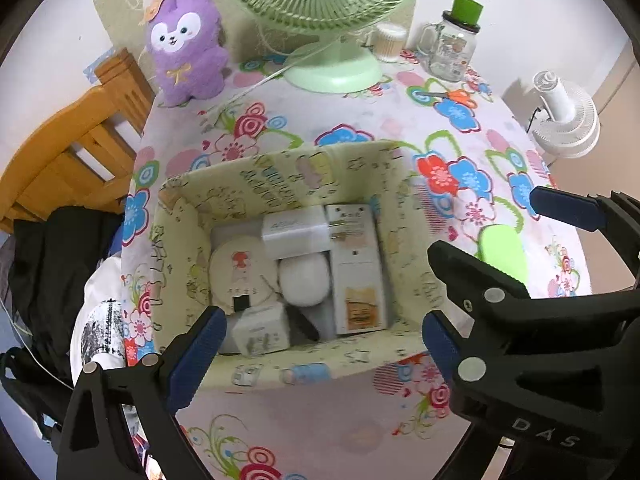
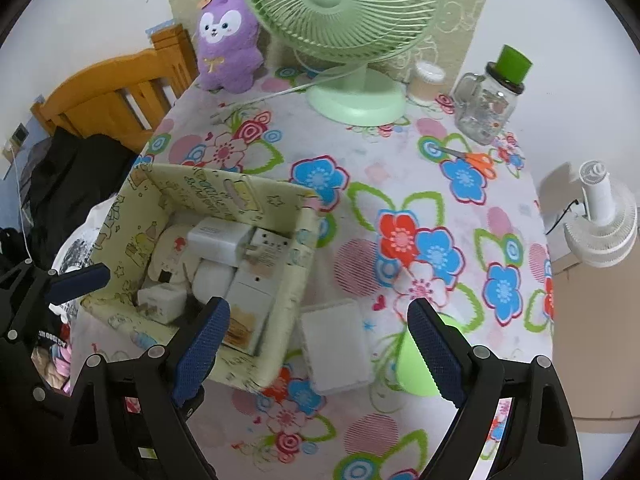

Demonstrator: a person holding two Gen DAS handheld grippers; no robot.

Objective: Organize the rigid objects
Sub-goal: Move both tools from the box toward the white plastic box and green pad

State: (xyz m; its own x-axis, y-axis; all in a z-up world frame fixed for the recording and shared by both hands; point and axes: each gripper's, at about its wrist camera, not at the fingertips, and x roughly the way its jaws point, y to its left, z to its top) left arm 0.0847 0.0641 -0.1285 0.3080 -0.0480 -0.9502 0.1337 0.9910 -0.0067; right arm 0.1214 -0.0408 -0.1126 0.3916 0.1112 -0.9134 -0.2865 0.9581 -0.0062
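Note:
A yellow patterned storage box stands on the flowered tablecloth and holds several white items: a charger, a round compact and a tall carton. My left gripper hovers open over the box's near wall, with nothing between its fingers. My right gripper is open above a flat white case that lies on the cloth just right of the box; its pads do not touch the case. A light green object sits partly behind the right finger. The right gripper also shows in the left wrist view.
At the table's back stand a green fan, a purple plush toy, a glass mug jar with a green lid and a swab pot. Orange scissors lie near the jar. A wooden chair is on the left, a white fan on the right.

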